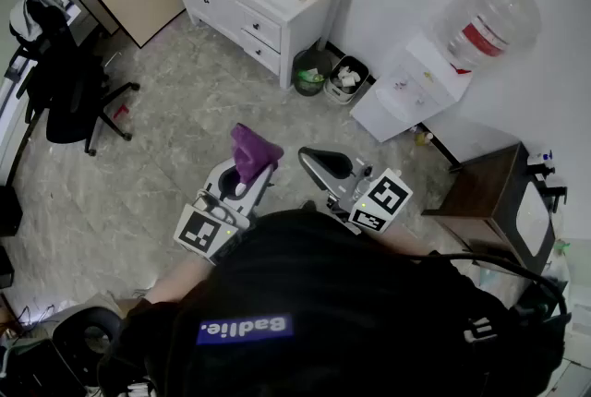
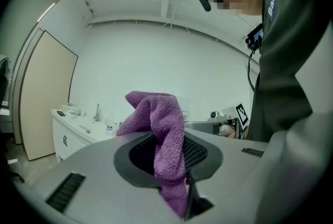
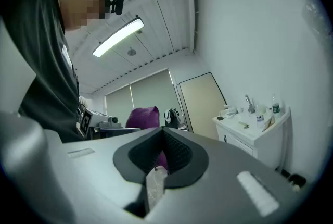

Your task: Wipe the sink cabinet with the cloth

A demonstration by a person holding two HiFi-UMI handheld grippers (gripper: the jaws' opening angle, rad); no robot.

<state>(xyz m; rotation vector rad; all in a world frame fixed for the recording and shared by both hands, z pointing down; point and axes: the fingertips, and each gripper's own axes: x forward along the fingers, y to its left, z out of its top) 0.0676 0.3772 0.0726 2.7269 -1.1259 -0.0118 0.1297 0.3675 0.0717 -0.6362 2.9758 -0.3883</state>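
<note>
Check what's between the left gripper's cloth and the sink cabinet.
Head view: only bare floor between cloth and sink cabinet; bins sit aside.

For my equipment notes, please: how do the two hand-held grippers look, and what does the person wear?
Both the left hand-held gripper and the right hand-held gripper have light grey bodies, dark ribbed jaw pads and a white cube with black square markers. The person wears a black top.

Open floor [image 1: 175, 123] to cabinet [image 1: 231, 12], bins [image 1: 312, 70] rt

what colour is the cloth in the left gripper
Purple. The cloth shows best in the left gripper view, bunched up between the jaws.
</note>
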